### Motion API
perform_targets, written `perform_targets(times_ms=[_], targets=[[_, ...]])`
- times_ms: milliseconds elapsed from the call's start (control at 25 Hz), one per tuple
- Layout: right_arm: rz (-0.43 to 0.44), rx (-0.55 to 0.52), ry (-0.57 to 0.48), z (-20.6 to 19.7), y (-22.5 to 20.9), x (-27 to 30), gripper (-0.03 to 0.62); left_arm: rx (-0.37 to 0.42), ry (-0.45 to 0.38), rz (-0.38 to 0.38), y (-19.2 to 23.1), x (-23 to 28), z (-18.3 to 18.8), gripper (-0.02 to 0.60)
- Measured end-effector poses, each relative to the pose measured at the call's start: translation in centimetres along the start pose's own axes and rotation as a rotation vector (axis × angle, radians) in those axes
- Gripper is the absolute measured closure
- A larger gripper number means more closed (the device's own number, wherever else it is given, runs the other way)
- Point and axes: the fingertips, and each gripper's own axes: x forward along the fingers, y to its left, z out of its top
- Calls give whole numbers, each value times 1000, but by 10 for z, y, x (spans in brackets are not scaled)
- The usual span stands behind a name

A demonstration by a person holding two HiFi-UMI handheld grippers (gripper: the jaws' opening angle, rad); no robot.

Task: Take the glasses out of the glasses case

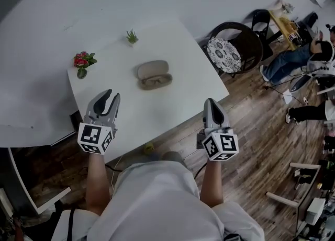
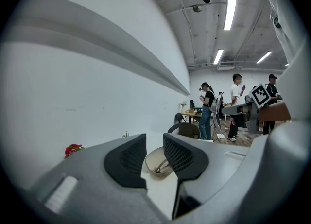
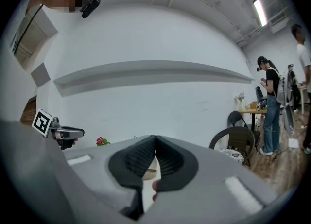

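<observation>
Left gripper (image 1: pixel 106 98): jaws apart, nothing between them.
Right gripper (image 1: pixel 211 104): jaws pressed together, empty.
Case (image 1: pixel 153 69): open, on table (image 1: pixel 183 52), well ahead of both sets of fingers and between them, touching neither.
Glasses (image 1: pixel 155 82): lying in case's near half.
Flowers (image 1: pixel 81 60): beyond left fingers, at table corner.

One bench (image 1: pixel 183 59) carries one glasses case (image 1: pixel 153 70), one pair of glasses (image 1: pixel 155 82), one red flower bunch (image 1: pixel 82 60) and one green plant (image 1: pixel 132 37). Two tongs show: left tongs (image 1: pixel 109 96), right tongs (image 1: pixel 211 102).
</observation>
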Motion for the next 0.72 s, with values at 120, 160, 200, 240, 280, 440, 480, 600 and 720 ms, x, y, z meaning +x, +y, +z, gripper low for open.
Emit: perform_targets(times_ms=[120,160,200,240,280,440,480,600,720], targets=[[-2,-9,-4,6,1,5,591,-2,-4,-8,4,6,3,469],[-3,-11,-7,8,0,6,591,-1,-5,-13,4,8,5,469],[-3,-13,-9,10,-1,6,591,1,-6,-19,3,10,6,469],[-3,-13,-9,12,-1,7,591,4,-5,-25,1,11,7,469],[-3,-14,-8,13,-2,7,591,5,-3,-31,-1,12,7,469],[6,-21,-4,13,-4,13,591,3,14,-47,-5,20,5,469],[11,-22,-5,14,-5,16,591,5,18,-49,-6,23,5,469],[24,-20,-9,13,-13,25,591,17,26,-44,-9,32,4,469],[40,-20,-6,13,-21,36,591,23,38,-37,-11,42,5,469]])
